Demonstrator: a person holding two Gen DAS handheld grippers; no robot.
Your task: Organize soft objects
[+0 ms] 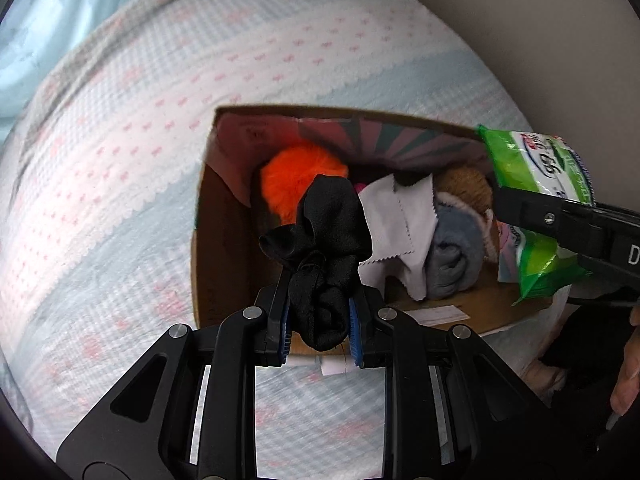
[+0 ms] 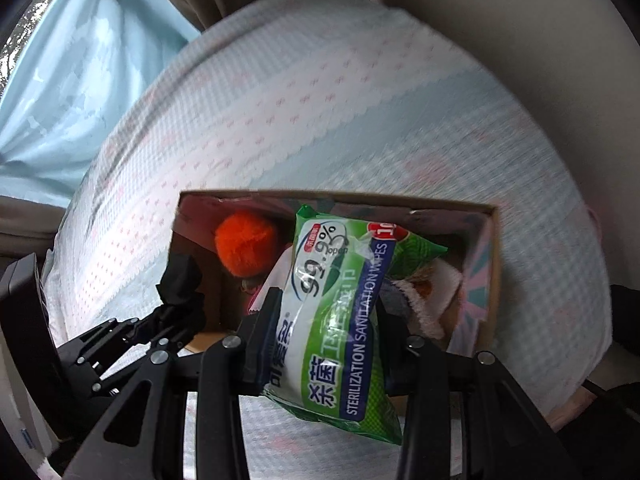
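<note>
My left gripper (image 1: 320,280) is shut on a black scrunchie (image 1: 324,240), which hangs over the near left part of an open cardboard box (image 1: 208,216). My right gripper (image 2: 324,300) is shut on a green pack of sanitation wipes (image 2: 340,312) and holds it above the same box (image 2: 494,264). In the left wrist view the wipes pack (image 1: 536,168) and the right gripper's fingers (image 1: 528,204) hover over the box's right end. Inside lie an orange pompom (image 1: 296,176), a white cloth (image 1: 394,220), a grey-blue cloth (image 1: 452,256) and a brown plush item (image 1: 468,184).
The box rests on a bed with a white, pink and pale blue quilt (image 1: 120,152). A light blue curtain (image 2: 80,80) hangs at the back left. A beige wall (image 2: 520,20) rises behind the bed. A person's hand (image 1: 628,368) shows at the right edge.
</note>
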